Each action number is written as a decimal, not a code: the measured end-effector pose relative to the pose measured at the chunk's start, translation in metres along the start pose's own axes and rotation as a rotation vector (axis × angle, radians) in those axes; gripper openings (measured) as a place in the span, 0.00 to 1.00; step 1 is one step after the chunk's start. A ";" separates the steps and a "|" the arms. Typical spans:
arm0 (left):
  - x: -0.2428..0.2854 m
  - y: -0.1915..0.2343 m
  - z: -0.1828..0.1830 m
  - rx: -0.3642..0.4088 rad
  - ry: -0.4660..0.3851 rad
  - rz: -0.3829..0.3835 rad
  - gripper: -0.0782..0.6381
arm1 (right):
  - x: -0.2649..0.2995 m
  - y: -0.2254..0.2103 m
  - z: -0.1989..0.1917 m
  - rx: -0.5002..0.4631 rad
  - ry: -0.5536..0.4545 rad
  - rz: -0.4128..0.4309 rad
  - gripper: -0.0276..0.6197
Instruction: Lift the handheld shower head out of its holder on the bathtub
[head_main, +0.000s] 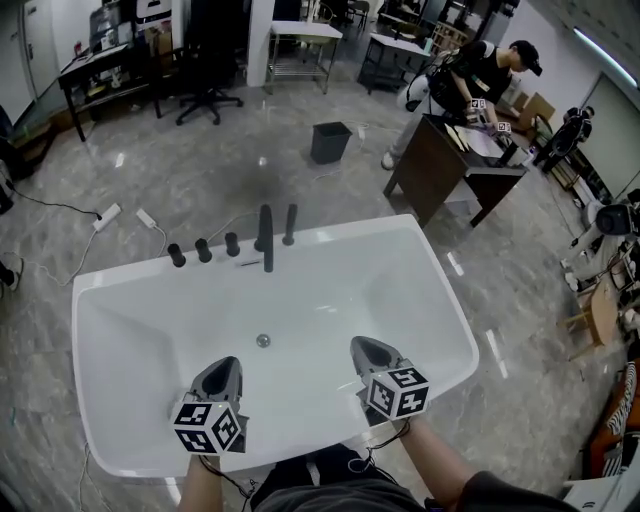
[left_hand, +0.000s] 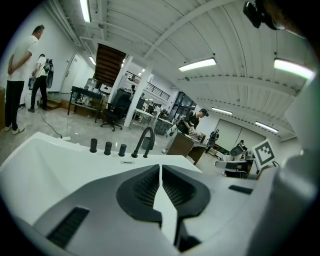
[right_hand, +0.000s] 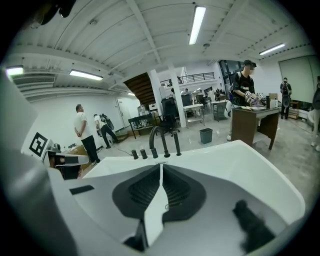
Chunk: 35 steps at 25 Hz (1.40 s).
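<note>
The handheld shower head (head_main: 290, 224) is a slim black stick standing upright in its holder on the far rim of the white bathtub (head_main: 430, 270). It also shows in the right gripper view as a thin shower head (right_hand: 177, 143). To its left stand the black faucet (head_main: 266, 238) and three black knobs (head_main: 203, 250). My left gripper (head_main: 225, 365) (left_hand: 160, 167) and right gripper (head_main: 365, 348) (right_hand: 161, 167) hover over the near half of the tub, well short of the fixtures. Both are shut and hold nothing.
A drain (head_main: 263, 340) sits in the tub floor. Beyond the tub are a dark bin (head_main: 330, 141), an office chair (head_main: 205, 95), a power strip with cable (head_main: 107, 216), and a person at a dark desk (head_main: 480, 75). Two people (left_hand: 22, 75) stand at the far left.
</note>
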<state>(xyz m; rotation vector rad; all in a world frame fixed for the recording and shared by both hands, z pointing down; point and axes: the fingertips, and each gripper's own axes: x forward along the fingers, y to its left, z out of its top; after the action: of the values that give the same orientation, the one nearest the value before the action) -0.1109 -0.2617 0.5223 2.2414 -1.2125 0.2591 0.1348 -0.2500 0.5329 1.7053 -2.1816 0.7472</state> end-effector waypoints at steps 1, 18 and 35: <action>0.002 0.001 0.004 -0.003 -0.008 0.003 0.15 | 0.004 -0.003 0.004 0.001 -0.011 -0.002 0.09; 0.102 -0.028 0.057 0.038 -0.136 0.124 0.15 | 0.103 -0.084 0.066 -0.098 -0.064 0.118 0.09; 0.193 0.007 0.083 0.081 -0.132 0.201 0.15 | 0.233 -0.108 0.097 -0.143 -0.054 0.208 0.09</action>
<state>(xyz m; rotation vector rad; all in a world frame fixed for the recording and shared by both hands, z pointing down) -0.0149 -0.4480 0.5389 2.2351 -1.5266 0.2439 0.1855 -0.5122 0.5956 1.4618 -2.4128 0.5827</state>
